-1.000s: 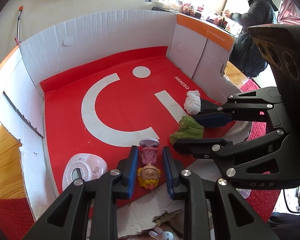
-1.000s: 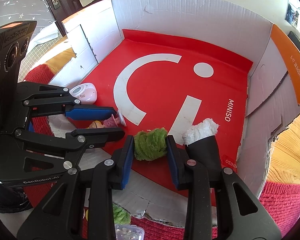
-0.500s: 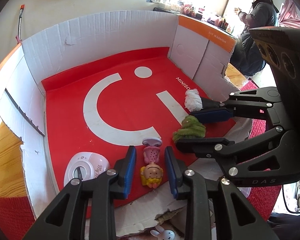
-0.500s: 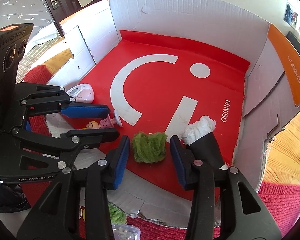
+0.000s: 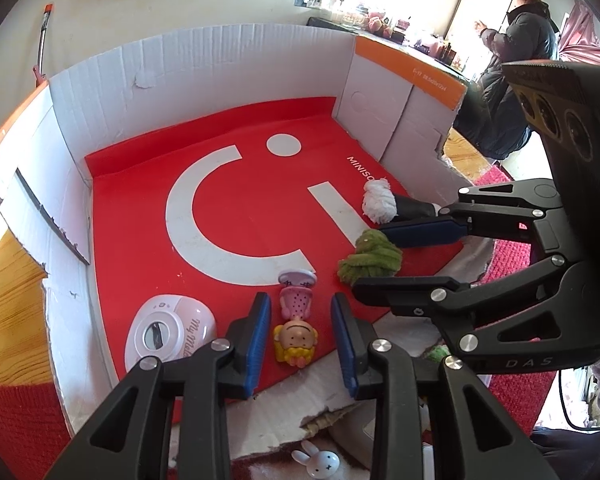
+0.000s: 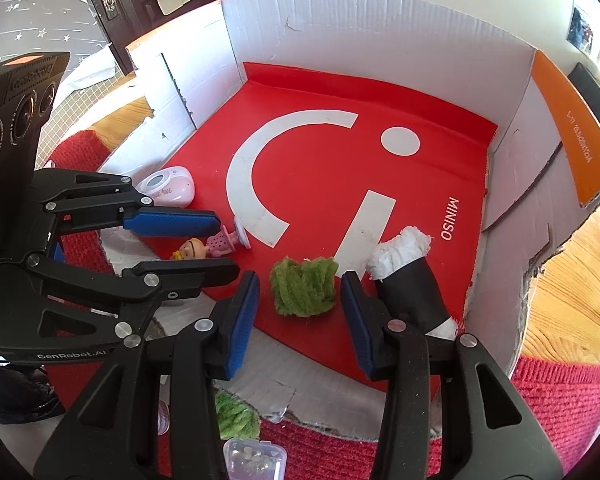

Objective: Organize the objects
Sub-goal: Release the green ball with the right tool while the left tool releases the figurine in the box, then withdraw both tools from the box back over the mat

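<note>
A small doll (image 5: 296,328) in a pink dress lies on the red mat (image 5: 240,200) at the near edge of a white cardboard box (image 5: 220,72). My left gripper (image 5: 299,300) straddles the doll, open, with a gap on both sides. To its right a green fluffy tuft (image 6: 304,292) rests on the mat between the blue pads (image 6: 244,312) of my right gripper (image 6: 299,280), which is open and clear of it. From the right wrist, the left gripper (image 6: 228,245) flanks the doll (image 6: 204,246).
A white-tipped black roll (image 6: 404,264) lies right of the tuft. A pink-white gadget (image 5: 168,328) sits left of the doll. Outside the box's torn front edge are a bunny figure (image 5: 320,460), a clear case (image 6: 256,458) and red carpet (image 6: 560,400). A person (image 5: 512,80) stands far right.
Both pairs of jaws have spread. The left let go of the doll and the right let go of the green tuft, and both things now lie free on the mat.
</note>
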`<action>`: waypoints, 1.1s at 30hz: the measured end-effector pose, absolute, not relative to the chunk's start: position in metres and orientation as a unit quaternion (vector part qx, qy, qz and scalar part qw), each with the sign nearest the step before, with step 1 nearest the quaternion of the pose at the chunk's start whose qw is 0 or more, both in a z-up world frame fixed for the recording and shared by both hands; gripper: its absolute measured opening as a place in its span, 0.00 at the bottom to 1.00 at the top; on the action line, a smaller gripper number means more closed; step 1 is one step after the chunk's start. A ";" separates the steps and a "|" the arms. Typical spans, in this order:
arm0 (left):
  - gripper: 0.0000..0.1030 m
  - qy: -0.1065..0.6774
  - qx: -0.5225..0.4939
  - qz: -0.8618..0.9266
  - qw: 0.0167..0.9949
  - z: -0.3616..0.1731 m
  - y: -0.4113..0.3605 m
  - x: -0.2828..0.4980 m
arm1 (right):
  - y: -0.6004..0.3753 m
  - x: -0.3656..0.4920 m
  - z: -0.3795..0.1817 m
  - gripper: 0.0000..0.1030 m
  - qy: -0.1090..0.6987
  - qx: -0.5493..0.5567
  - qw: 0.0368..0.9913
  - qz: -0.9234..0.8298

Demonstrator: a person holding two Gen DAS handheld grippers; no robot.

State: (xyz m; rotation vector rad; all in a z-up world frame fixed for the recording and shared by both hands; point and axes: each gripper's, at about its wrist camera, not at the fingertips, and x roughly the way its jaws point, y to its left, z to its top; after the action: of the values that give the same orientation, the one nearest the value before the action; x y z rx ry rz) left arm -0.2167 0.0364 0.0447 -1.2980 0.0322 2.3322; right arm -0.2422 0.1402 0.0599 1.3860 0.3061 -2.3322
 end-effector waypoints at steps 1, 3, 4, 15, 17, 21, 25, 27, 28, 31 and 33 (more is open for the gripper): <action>0.32 0.012 -0.471 0.851 0.234 0.046 0.036 -0.215 | 0.140 -0.241 0.061 0.40 0.110 0.496 0.204 -0.837; 0.35 0.012 -0.467 0.854 0.231 0.048 0.036 -0.213 | 0.139 -0.238 0.064 0.40 0.112 0.492 0.203 -0.839; 0.36 0.011 -0.463 0.856 0.229 0.050 0.035 -0.212 | 0.139 -0.237 0.065 0.42 0.113 0.491 0.202 -0.840; 0.47 -0.002 -0.409 0.888 0.208 0.079 0.020 -0.185 | 0.143 -0.213 0.095 0.56 0.106 0.454 0.188 -0.864; 0.51 -0.007 -0.401 0.894 0.202 0.084 0.016 -0.177 | 0.142 -0.205 0.100 0.60 0.110 0.443 0.184 -0.871; 0.58 -0.013 -0.379 0.908 0.179 0.093 0.007 -0.161 | 0.142 -0.187 0.109 0.65 0.117 0.421 0.175 -0.882; 0.63 -0.021 -0.360 0.919 0.160 0.101 -0.001 -0.143 | 0.142 -0.167 0.114 0.68 0.121 0.403 0.153 -0.894; 0.65 -0.025 -0.350 0.924 0.149 0.105 -0.005 -0.133 | 0.142 -0.156 0.117 0.71 0.122 0.392 0.149 -0.900; 0.67 -0.027 -0.345 0.927 0.144 0.107 -0.006 -0.128 | 0.143 -0.150 0.118 0.72 0.120 0.388 0.145 -0.902; 0.70 -0.035 -0.333 0.933 0.133 0.109 -0.009 -0.115 | 0.143 -0.136 0.120 0.74 0.123 0.370 0.130 -0.911; 0.73 -0.040 -0.329 0.935 0.126 0.109 -0.011 -0.106 | 0.142 -0.126 0.120 0.74 0.126 0.361 0.123 -0.916</action>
State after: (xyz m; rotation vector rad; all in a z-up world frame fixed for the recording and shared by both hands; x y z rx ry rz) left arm -0.1058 -0.0108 0.1094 -0.9572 -0.1178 2.7238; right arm -0.1262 0.1423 0.1198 1.0523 0.3663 -2.6722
